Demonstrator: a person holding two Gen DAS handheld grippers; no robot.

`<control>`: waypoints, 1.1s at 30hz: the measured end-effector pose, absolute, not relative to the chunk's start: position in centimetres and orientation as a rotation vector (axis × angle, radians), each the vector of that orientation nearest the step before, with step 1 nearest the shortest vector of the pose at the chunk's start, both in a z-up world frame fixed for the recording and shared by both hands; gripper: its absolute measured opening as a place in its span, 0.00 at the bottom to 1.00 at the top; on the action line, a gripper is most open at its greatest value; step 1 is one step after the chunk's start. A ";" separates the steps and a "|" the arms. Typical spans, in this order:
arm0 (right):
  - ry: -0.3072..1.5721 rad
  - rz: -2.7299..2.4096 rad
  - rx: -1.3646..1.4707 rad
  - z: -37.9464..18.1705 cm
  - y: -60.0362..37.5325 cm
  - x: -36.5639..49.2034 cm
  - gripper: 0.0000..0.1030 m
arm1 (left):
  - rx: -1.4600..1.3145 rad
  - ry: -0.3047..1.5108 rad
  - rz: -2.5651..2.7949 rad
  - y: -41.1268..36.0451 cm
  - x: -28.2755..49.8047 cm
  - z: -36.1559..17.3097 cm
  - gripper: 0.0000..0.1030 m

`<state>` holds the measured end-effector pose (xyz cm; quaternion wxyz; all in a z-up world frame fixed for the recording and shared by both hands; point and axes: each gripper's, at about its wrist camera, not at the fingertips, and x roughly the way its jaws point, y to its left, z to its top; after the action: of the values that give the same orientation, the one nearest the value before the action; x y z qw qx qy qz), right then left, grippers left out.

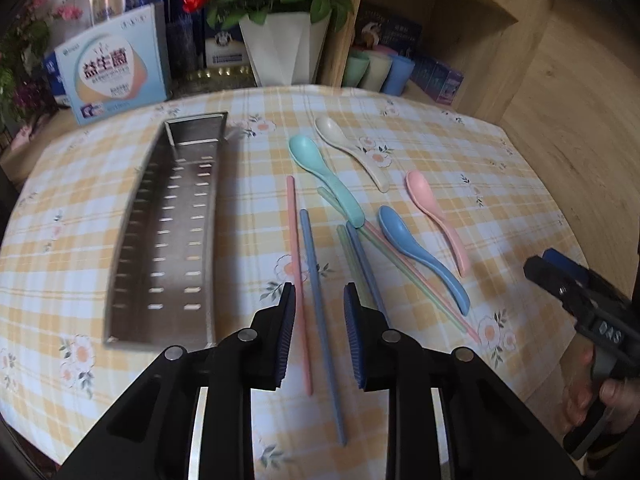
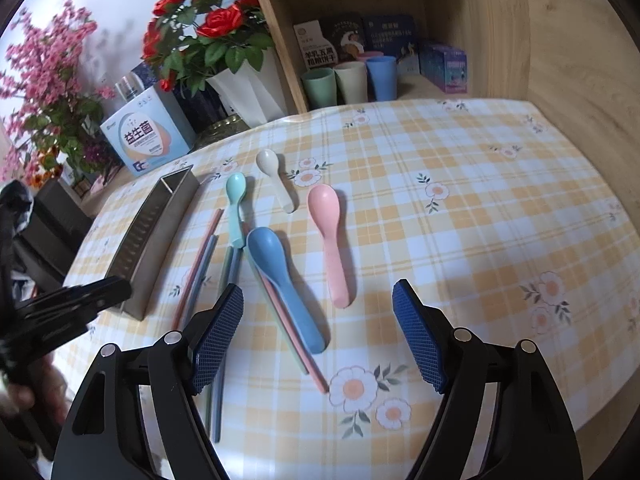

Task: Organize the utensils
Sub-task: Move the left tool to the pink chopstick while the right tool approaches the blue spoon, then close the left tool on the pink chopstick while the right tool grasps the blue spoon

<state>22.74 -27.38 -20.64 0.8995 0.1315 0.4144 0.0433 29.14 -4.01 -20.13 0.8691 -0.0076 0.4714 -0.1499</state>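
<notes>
A perforated steel tray (image 1: 168, 240) lies on the left of the checked tablecloth. Right of it are loose chopsticks and teal (image 1: 320, 176), cream (image 1: 352, 148), pink (image 1: 436, 216) and blue (image 1: 420, 256) spoons. My left gripper (image 1: 320, 300) hovers low over a blue chopstick (image 1: 320, 340) and a pink chopstick (image 1: 298, 264). Its jaws are narrow, but the pads press on neither. My right gripper (image 2: 318, 292) stands wide open above the handles of the blue spoon (image 2: 288, 292) and the pink spoon (image 2: 332, 240), holding nothing. More chopsticks (image 2: 296, 344) lie under the blue spoon.
Along the table's far edge stand a white vase of red flowers (image 1: 276, 48) and a light blue box (image 1: 116, 72). A wooden shelf (image 2: 500, 32) at the back right holds several cups (image 2: 352, 80) and boxes. A hand holds the right gripper (image 1: 544, 266) at the right edge.
</notes>
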 end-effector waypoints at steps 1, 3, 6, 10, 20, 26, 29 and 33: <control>0.863 0.093 0.274 -20.8 -27.5 23.0 0.68 | -0.017 1.006 -0.313 -4.2 30.2 -20.6 0.17; 0.875 0.104 0.281 -21.2 -27.6 23.8 0.65 | -0.012 1.045 -0.299 -4.6 32.0 -21.8 0.15; 0.887 0.112 0.297 -21.7 -27.8 24.8 0.62 | 0.014 1.093 -0.279 -4.9 34.0 -23.4 0.14; 0.902 0.116 0.311 -22.2 -28.2 26.0 0.59 | 0.043 1.156 -0.269 -5.1 35.7 -25.2 0.12; 0.910 0.103 0.327 -22.5 -29.1 27.1 0.59 | 0.081 1.196 -0.241 -5.8 38.0 -26.9 0.11; 0.921 0.109 0.342 -22.9 -29.2 26.9 0.59 | 0.095 1.175 -0.208 -5.9 37.3 -27.0 0.06; 0.923 0.125 0.340 -23.0 -28.9 26.6 0.59 | 0.068 1.206 -0.202 -5.8 36.2 -26.9 0.06; 0.932 0.158 0.313 -23.2 -28.0 26.5 0.52 | 0.049 1.237 -0.209 -5.5 33.9 -26.9 0.06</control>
<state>26.53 -27.99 -23.22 0.8787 0.1499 0.4468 0.0760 33.91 -5.50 -26.86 0.8094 0.0228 0.5786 -0.0980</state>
